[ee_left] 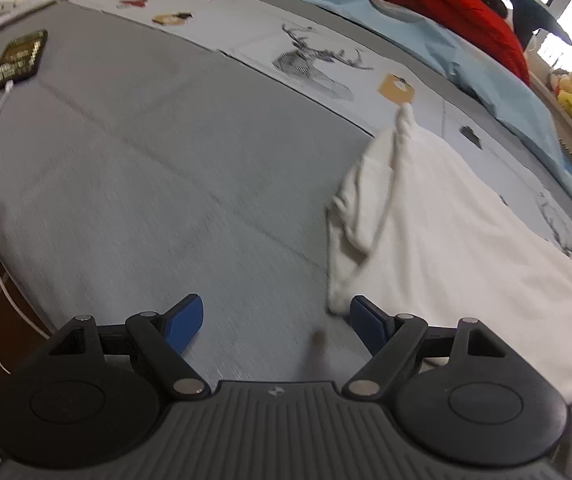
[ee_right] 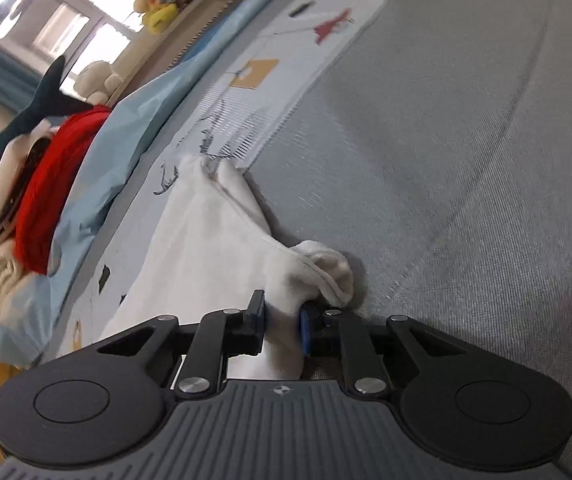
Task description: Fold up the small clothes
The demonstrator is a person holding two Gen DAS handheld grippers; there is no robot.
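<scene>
We see the white garment (ee_left: pixel 446 216) spread on the grey bed (ee_left: pixel 145 168), its long axis running away from us toward the printed sheet. Our left hand-held gripper (ee_left: pixel 275 322) stands wide and empty just left of its near corner. Only the right wrist view shows our right hand-held gripper (ee_right: pixel 281 316) pinching bunched cloth at a near corner.

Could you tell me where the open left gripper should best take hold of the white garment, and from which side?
Probably the bunched edge of the white garment nearest the left gripper, approached from the bare grey bedcover side. The cloth is rumpled and raised there, so a finger could slip under it; elsewhere it lies flat. The right gripper already pinches another corner.
</scene>
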